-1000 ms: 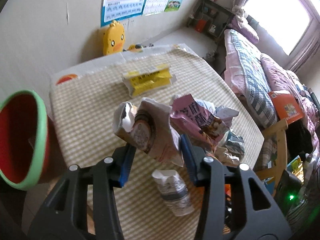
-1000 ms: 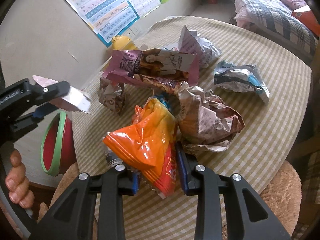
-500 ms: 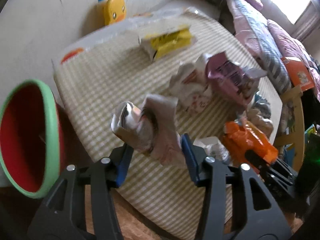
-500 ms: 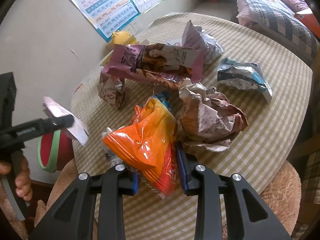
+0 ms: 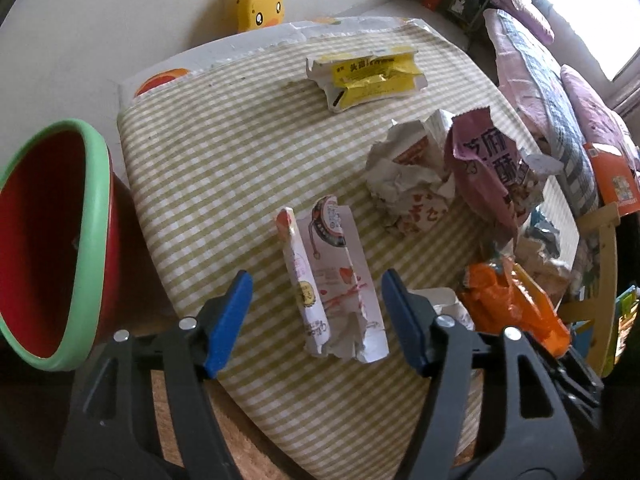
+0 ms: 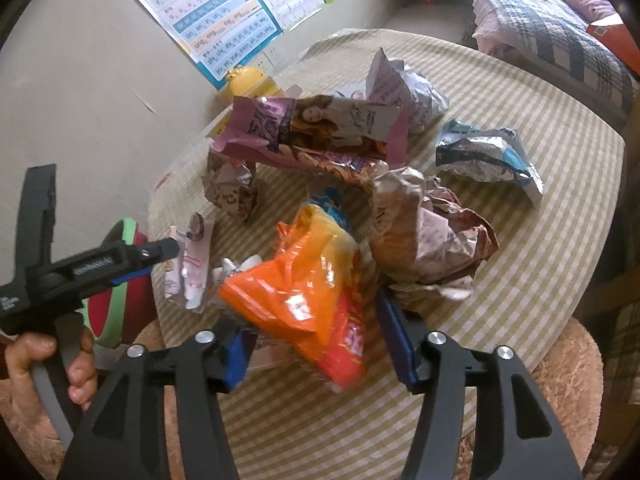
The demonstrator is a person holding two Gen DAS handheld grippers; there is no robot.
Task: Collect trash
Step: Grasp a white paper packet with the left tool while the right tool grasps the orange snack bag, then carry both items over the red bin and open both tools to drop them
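Now, left gripper (image 5: 316,316): jaws just opened, white wrapper (image 5: 332,276) between, released.
Right gripper (image 6: 316,352): jaws just opened, orange bag (image 6: 304,292) between, untouched.

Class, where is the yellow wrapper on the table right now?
In the left wrist view, the yellow wrapper lies at the table's far edge, near the duck.

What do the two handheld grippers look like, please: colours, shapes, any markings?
Both the left gripper and the right gripper are black plastic frames with triangular cut-outs, silver pivot bolts and flat blue pads on the fingers. Seen from the side, the left gripper has small white lettering on its body and a grey trigger under the person's bare hand. No cables show.
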